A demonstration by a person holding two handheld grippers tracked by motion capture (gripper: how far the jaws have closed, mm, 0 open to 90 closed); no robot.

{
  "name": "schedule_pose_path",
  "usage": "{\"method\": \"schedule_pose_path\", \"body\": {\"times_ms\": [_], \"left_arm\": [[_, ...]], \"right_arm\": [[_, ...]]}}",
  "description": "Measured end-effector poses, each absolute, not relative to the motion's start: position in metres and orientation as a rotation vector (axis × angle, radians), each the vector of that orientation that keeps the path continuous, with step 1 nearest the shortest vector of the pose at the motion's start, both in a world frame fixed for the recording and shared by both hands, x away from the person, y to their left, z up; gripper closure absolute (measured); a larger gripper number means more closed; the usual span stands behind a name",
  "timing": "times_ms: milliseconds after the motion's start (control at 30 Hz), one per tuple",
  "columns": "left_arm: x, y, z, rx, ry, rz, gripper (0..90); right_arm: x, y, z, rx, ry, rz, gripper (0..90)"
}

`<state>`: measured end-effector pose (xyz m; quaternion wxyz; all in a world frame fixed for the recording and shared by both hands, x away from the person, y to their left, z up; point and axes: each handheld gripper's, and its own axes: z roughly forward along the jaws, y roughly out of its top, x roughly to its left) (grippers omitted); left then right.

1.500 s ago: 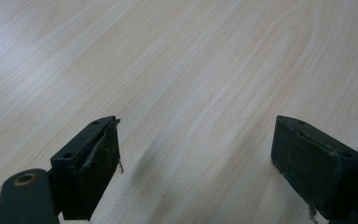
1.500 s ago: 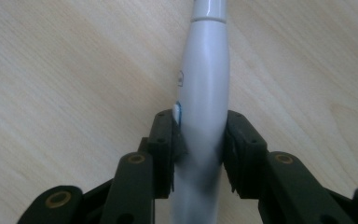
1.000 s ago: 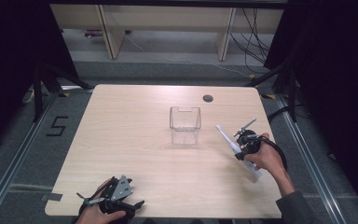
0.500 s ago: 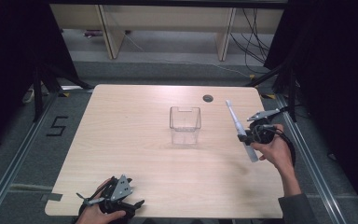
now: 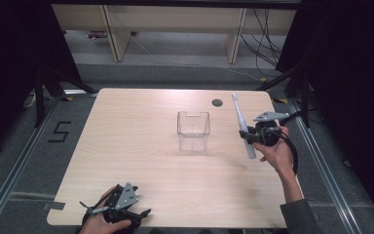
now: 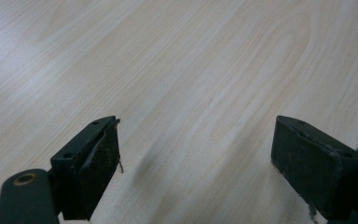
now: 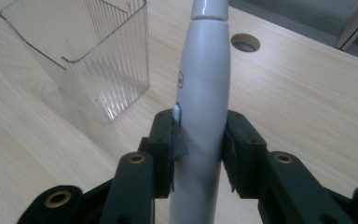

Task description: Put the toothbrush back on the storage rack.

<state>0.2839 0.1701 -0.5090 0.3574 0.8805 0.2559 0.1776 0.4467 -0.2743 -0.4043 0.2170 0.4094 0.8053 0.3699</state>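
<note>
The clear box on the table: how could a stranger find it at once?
Look at the wooden table, near its middle. The clear box stands there open-topped, left of the toothbrush in the right gripper. It alone is see-through, with ribbed walls.

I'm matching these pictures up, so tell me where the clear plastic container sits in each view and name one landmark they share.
High view: the clear plastic container stands upright at the table's middle, left of the electric toothbrush held in the right tool.
Left gripper view: bare table between open jaws; the container is not in it.
Right gripper view: container at upper left, apart from the toothbrush.
Shared landmark: the round table hole.
</note>
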Motion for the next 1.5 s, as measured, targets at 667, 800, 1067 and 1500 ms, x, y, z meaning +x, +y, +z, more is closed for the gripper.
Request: {"method": "schedule_pose_path", "body": {"times_ms": [667, 800, 1067, 1500], "left_arm": [[0.284, 0.171, -0.509, 2.263, 0.675, 0.468, 15.0], [0.284, 0.171, -0.509, 2.264, 0.675, 0.469, 15.1], [0.285, 0.172, -0.508, 2.264, 0.675, 0.473, 15.1], [0.284, 0.171, -0.509, 2.261, 0.676, 0.466, 15.0]], "right_arm": [[0.464, -0.25, -0.383, 1.08, 2.166, 1.197, 66.7], [0.469, -0.244, -0.38, 1.061, 2.167, 1.224, 66.7], [0.475, -0.228, -0.368, 1.026, 2.17, 1.259, 66.7], [0.488, -0.206, -0.354, 1.01, 2.178, 1.341, 66.7]]}}
